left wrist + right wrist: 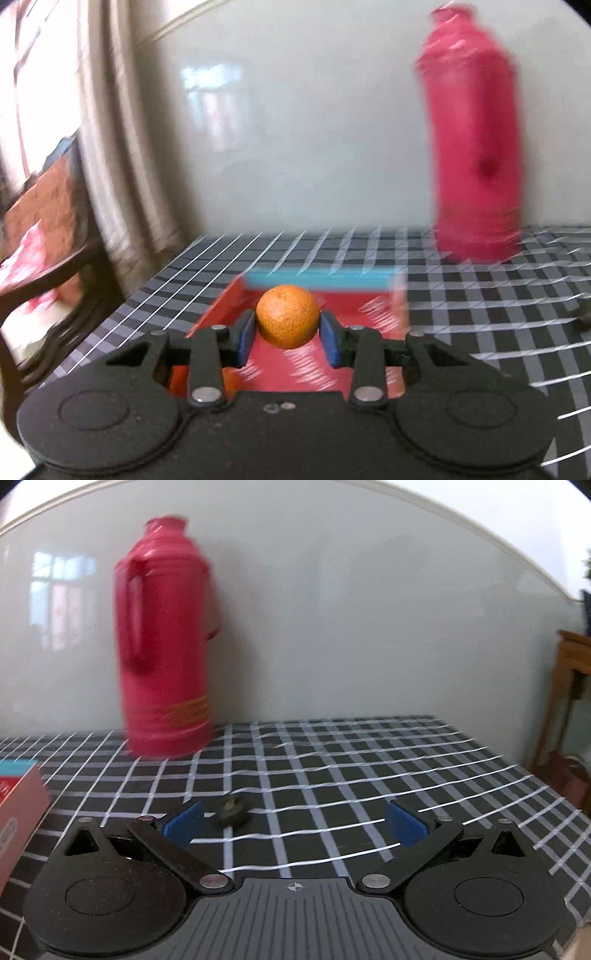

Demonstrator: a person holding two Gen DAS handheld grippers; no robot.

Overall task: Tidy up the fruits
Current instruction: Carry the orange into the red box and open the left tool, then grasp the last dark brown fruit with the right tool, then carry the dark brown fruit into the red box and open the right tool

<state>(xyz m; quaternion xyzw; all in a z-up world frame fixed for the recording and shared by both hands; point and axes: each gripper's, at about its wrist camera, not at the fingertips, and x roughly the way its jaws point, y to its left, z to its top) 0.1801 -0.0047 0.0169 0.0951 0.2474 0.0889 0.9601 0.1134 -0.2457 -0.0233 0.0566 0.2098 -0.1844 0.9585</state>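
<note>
Between the 2 blue pads of the left gripper [287,338] sits 1 orange [287,316], a small round fruit with a dimpled, matte peel. Both pads press on its sides, so the jaws are narrowed to the fruit's width and hold it clear above a box [303,369]. That box is 1 shallow rectangular tray with a red floor printed in pale marks, a red left wall and a light blue far rim; it looks like cardboard. At its near left corner, behind the gripper's black linkage, more orange-coloured fruit [231,382] shows, too hidden to count.

On the right-wrist side, the right gripper [295,825] holds nothing: its 2 ribbed blue pads stand wide apart with only tablecloth between them. 1 small dark lump [232,810] lies on the cloth just beside the left pad; it is too blurred to name.

1 tall pink-red thermos [166,638] stands upright at the back of the table against the pale glossy wall, a smooth plastic cylinder with a narrower cap, 1 side handle and slanted gold stripes near its base.

1 tablecloth [332,775] covers the table, black with a grid of white and grey lines. 1 dark wooden chair [55,240] with a patterned cushion stands beyond the table's left edge.
</note>
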